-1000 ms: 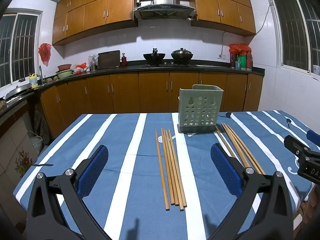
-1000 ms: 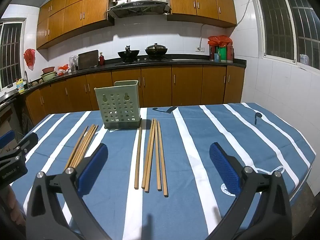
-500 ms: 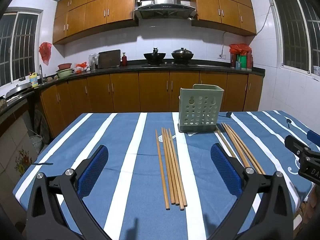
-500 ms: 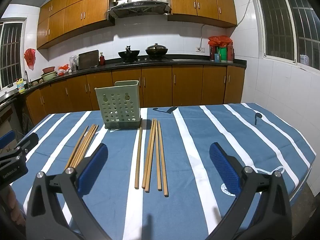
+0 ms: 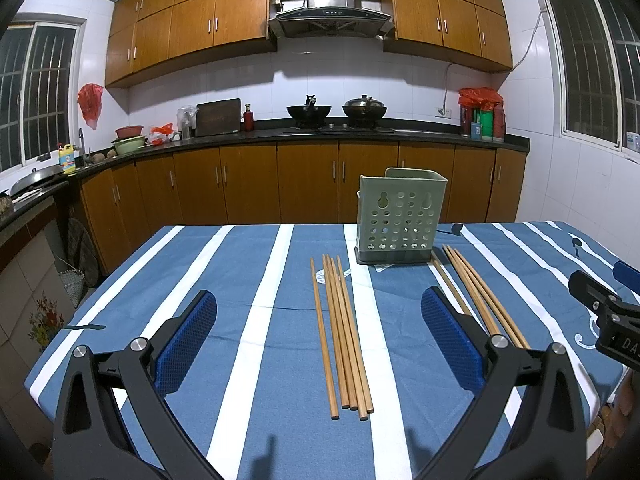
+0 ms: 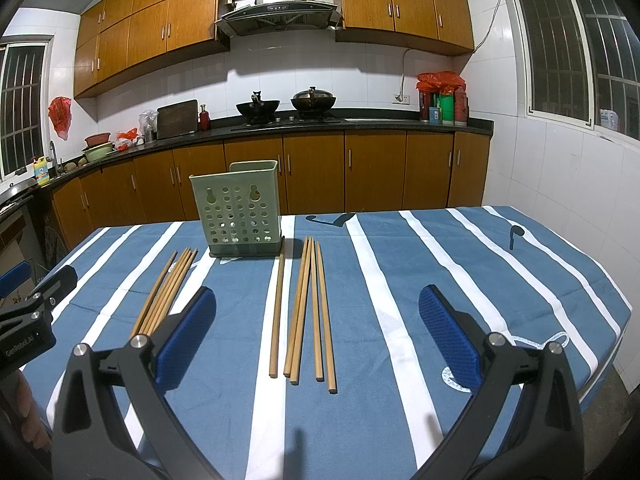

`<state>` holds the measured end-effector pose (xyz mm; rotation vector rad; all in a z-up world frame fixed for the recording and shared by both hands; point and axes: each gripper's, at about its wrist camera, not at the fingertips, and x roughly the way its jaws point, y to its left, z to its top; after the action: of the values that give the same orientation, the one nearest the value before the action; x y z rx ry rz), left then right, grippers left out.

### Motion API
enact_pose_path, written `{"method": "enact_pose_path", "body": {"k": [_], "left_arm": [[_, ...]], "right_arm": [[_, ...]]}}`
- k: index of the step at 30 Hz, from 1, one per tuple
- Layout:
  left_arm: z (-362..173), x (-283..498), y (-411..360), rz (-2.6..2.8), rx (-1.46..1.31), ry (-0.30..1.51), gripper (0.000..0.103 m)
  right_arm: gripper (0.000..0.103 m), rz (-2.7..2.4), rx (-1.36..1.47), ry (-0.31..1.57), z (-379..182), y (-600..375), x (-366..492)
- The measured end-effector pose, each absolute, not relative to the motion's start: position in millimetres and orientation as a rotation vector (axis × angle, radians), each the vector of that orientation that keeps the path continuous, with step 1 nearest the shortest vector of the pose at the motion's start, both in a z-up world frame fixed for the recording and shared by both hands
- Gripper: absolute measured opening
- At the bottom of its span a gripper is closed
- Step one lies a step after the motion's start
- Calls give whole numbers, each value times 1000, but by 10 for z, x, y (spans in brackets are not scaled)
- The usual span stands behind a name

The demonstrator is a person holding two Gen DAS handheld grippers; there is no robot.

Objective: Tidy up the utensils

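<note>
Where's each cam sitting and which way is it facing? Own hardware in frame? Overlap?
Left wrist: on left gripper, facing the holder across the table; both open fingers and right gripper's tip at right edge.
Right wrist: on right gripper, same heading; open fingers, left gripper and a hand at left.
Shared: holder, both chopstick bundles, kitchen counter.

Each hand-held gripper has black arms, blue textured pads, silver screws.

White lettering "GenRobot.AI" legible on left tongs body, right wrist view. Partial "DA" on right tongs body, left wrist view.
</note>
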<state>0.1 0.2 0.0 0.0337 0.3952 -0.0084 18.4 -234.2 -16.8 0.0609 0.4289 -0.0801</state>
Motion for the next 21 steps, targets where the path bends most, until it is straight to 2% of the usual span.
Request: {"method": "enact_pose_path", "body": {"k": [21], "left_arm": [[-7,9,-21,-9,33,396,101]], "right_arm": [[99,-80,60,429,-173,-2332,181]]}}
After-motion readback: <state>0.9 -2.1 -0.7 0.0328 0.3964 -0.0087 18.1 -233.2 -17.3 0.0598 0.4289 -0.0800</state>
